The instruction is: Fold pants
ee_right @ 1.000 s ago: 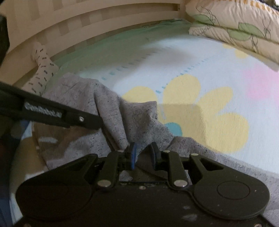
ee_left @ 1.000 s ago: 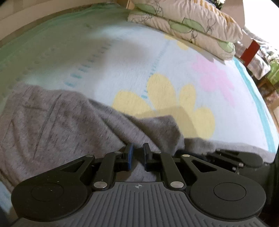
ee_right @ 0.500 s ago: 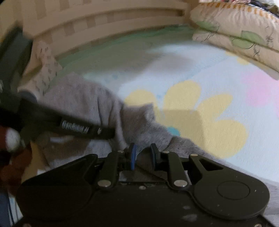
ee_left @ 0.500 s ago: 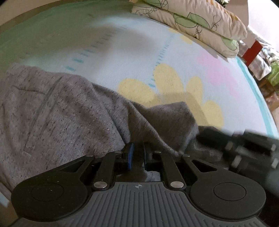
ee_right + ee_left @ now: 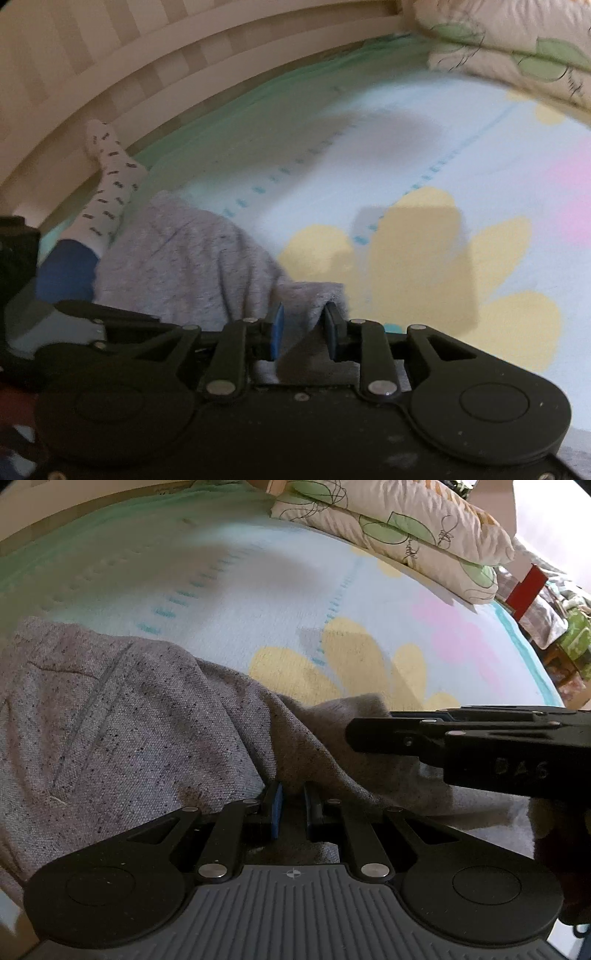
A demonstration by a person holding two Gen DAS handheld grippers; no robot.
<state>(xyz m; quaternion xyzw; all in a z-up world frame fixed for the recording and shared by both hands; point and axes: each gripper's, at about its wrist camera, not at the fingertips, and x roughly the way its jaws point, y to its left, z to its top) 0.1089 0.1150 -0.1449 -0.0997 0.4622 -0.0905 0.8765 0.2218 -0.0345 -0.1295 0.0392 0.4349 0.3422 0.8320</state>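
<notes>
one pair of grey pants [image 5: 129, 716] lies bunched on the flowered sheet [image 5: 258, 590], spreading ahead and left of both jaws. the left gripper [image 5: 291, 806] pinches a ridge of cloth, jaws narrow. the right gripper [image 5: 303, 334] has just been opening, jaws fairly wide, a fold between them but loose. likely risk: that fold slips free while the left side holds, so the pants skew. pillows [image 5: 399, 528] lie far ahead.

Speckled grey pants [image 5: 129, 716], pale-blue flowered bedsheet [image 5: 258, 602], leaf-print pillows [image 5: 399, 531], white dashed sock [image 5: 107, 184].
</notes>
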